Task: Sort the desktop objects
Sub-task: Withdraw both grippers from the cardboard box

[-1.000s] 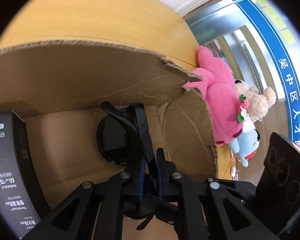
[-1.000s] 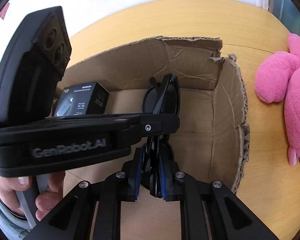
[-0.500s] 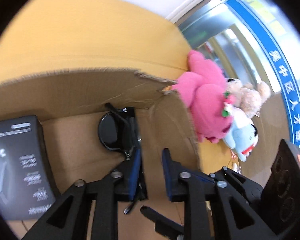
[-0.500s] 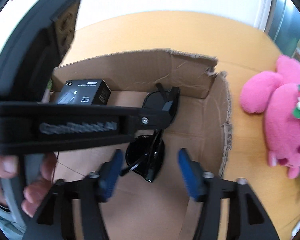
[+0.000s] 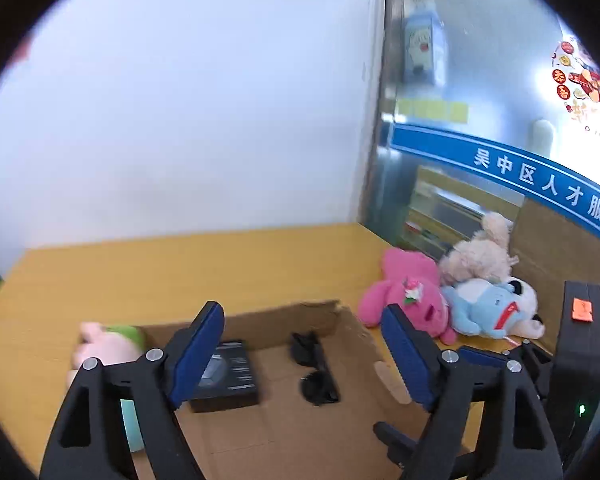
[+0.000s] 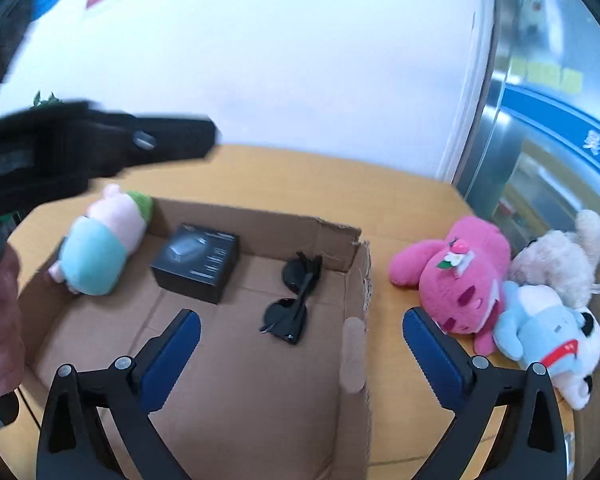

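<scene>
Black sunglasses [image 6: 293,300] lie folded on the floor of an open cardboard box [image 6: 260,400], also in the left wrist view [image 5: 315,368]. A black product box [image 6: 196,262] and a pink and teal plush [image 6: 100,248] lie in the same box. My right gripper [image 6: 300,352] is open and empty, raised above the box's near part. My left gripper [image 5: 304,356] is open and empty, also above the box. A pink plush [image 6: 460,272], a beige plush [image 6: 560,256] and a blue and white plush [image 6: 552,332] lie on the table right of the box.
The wooden table [image 6: 300,176] ends at a white wall behind and a glass partition [image 5: 480,140] on the right. The left gripper's body [image 6: 80,152] crosses the upper left of the right wrist view, with the person's hand [image 6: 0,320] below it.
Both grippers let go of the sunglasses, opened wide and rose away from the box. The sunglasses now lie on the box floor.
</scene>
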Available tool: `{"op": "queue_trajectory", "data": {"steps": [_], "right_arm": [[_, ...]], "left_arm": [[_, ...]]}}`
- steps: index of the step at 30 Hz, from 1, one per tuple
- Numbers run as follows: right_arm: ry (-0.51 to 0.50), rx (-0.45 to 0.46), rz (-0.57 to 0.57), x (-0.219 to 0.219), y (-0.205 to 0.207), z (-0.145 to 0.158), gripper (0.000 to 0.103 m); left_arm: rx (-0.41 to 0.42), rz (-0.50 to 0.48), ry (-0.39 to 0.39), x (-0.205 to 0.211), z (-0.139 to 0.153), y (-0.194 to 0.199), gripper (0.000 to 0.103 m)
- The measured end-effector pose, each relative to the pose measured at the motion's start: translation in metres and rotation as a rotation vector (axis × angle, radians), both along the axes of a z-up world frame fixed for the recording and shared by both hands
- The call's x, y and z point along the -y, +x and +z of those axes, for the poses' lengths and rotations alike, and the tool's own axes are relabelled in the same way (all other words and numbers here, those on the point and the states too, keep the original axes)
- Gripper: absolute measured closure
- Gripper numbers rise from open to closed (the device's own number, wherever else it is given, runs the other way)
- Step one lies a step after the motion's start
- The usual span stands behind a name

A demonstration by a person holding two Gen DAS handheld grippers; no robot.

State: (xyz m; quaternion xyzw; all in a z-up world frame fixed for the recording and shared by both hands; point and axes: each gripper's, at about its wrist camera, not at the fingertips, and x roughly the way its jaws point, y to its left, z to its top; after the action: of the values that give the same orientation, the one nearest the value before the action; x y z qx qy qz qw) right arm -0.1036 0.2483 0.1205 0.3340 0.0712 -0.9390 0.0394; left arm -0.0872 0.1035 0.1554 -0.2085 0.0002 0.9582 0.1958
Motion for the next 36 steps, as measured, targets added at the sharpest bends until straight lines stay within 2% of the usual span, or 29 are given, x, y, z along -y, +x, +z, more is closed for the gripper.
{"op": "queue_trajectory", "data": {"steps": [2, 4, 7, 10, 14, 24, 30, 36], "right_arm": [[-0.024, -0.020, 0.009, 0.008, 0.026, 0.009, 0.000], [-0.022, -0.035, 0.017, 0.011, 0.034, -0.002, 0.000], [0.005, -0.067, 0.023, 0.026, 0.064, 0.013, 0.000], [0.011, -0.087, 0.023, 0.029, 0.077, 0.008, 0.000], [-0.001, -0.097, 0.019, 0.032, 0.085, 0.007, 0.000], [0.003, -0.104, 0.008, 0.033, 0.107, 0.012, 0.000], [0.010, -0.116, 0.021, 0.044, 0.120, 0.018, 0.000], [0.019, -0.072, 0.037, 0.052, 0.126, 0.004, 0.000]], "left_arm": [[-0.048, 0.039, -0.022, 0.012, 0.006, 0.030, 0.022], [-0.066, 0.065, -0.035, 0.025, 0.007, 0.056, 0.022], [-0.066, 0.101, -0.050, 0.041, 0.002, 0.088, 0.022], [-0.048, 0.143, -0.059, 0.053, -0.002, 0.111, 0.022], [-0.029, 0.170, -0.031, 0.064, -0.004, 0.135, 0.022], [-0.043, 0.205, -0.022, 0.070, -0.006, 0.153, 0.022], [-0.016, 0.201, -0.009, 0.076, -0.014, 0.155, 0.022], [0.030, 0.196, -0.017, 0.085, -0.030, 0.160, 0.022]]}}
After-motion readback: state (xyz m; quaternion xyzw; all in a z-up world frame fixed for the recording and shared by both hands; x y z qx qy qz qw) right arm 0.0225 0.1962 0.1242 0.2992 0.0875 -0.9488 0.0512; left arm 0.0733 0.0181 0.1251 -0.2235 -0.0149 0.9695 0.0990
